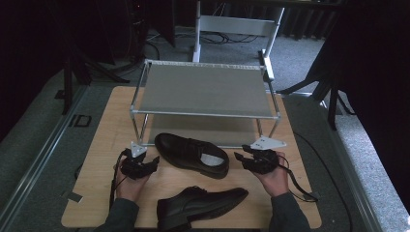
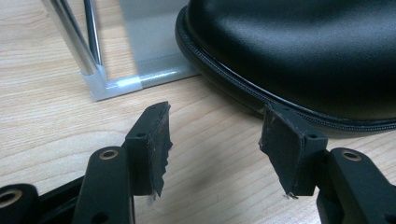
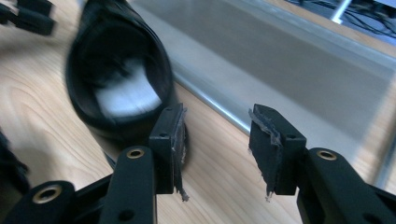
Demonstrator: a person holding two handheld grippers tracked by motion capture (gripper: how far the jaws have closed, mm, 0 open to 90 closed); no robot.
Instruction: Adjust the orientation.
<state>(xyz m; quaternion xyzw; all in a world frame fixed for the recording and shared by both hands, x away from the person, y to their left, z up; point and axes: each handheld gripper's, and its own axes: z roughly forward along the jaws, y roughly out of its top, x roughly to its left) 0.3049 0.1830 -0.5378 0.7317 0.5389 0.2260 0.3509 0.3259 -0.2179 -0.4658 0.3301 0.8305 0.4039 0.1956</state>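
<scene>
Two black leather shoes lie on the wooden table. One shoe rests diagonally in front of the rack, toe to the left, and its toe and its opening show close up in the gripper views. The other shoe lies near the front edge. My left gripper is open just left of the first shoe's toe, its fingertips apart over bare wood. My right gripper is open just right of that shoe's heel, with nothing between its fingertips.
A two-tier metal shoe rack with grey fabric shelves stands at the back of the table. Its corner post and lower shelf are close to the grippers. Carpet and stand legs surround the table.
</scene>
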